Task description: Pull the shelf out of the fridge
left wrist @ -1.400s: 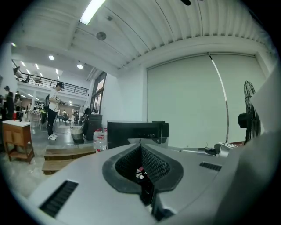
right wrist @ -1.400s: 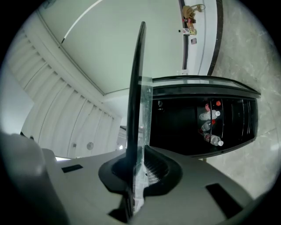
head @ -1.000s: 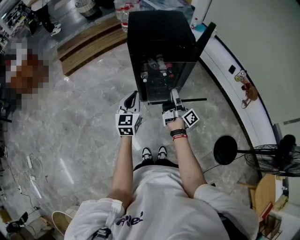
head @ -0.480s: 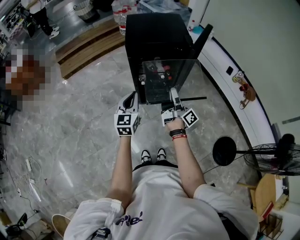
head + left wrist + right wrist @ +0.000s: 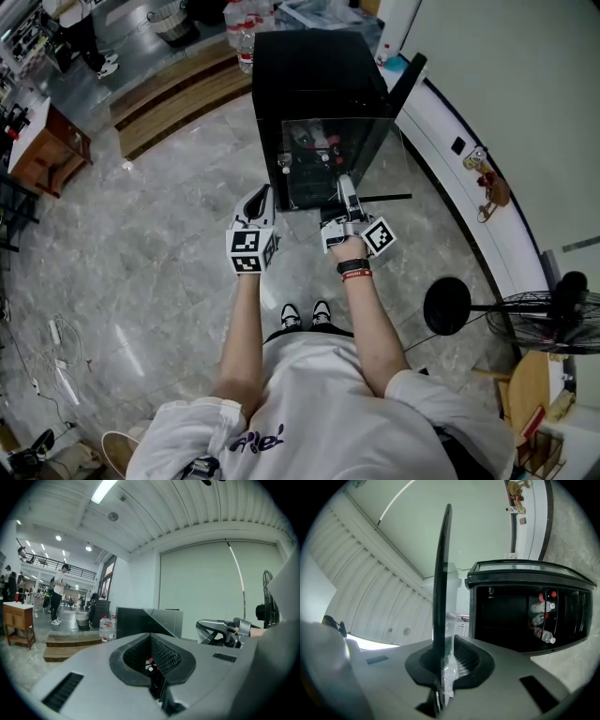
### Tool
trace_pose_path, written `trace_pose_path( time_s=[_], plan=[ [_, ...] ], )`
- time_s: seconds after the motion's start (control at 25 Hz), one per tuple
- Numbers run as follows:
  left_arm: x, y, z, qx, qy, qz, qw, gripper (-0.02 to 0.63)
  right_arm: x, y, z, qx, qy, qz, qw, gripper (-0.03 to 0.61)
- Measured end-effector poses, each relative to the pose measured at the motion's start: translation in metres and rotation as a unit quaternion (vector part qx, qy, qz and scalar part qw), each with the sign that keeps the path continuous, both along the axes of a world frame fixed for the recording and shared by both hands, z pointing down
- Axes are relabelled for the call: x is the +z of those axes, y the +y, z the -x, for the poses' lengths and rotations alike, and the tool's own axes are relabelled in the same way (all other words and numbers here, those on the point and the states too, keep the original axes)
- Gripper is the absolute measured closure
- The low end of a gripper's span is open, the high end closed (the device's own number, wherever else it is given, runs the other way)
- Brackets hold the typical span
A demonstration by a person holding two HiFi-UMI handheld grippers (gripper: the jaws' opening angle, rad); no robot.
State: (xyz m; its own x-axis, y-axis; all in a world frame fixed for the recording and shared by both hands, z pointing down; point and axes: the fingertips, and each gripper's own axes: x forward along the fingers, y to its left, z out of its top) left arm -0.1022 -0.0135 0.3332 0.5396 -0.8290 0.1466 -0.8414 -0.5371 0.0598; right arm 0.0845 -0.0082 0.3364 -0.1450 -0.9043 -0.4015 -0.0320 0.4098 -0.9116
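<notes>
The black fridge [image 5: 314,66] stands on the floor with its door [image 5: 408,80] swung open to the right. My right gripper [image 5: 345,185] is shut on the black front edge of the glass shelf [image 5: 366,150], which stands out in front of the fridge opening. In the right gripper view the shelf [image 5: 443,573] runs edge-on between the jaws of the right gripper [image 5: 443,677], and bottles [image 5: 543,620] lie inside the fridge [image 5: 511,616]. My left gripper [image 5: 262,194] hangs shut and empty left of the shelf. The left gripper [image 5: 154,667] faces the fridge [image 5: 131,618].
A floor fan [image 5: 553,314] and a round black base [image 5: 447,302] stand at the right. A curved white ledge [image 5: 469,187] runs behind the fridge door. Wooden steps [image 5: 178,94] and water bottles [image 5: 246,23] lie to the back left, a wooden table [image 5: 42,150] at far left.
The glass shelf has come up and out of the fridge opening, held by the right gripper. Both grippers have shifted slightly left.
</notes>
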Motion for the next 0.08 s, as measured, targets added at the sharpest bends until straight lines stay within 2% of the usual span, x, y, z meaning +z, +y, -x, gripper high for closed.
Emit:
trace_pose_path(
  time_s=[0.08],
  plan=[
    [0.0004, -0.0023, 0.0023, -0.001, 0.001, 0.001, 1.0000, 0.597, 0.0012, -0.0022, 0.0017, -0.001, 0.001, 0.000, 1.000, 0.541]
  ],
)
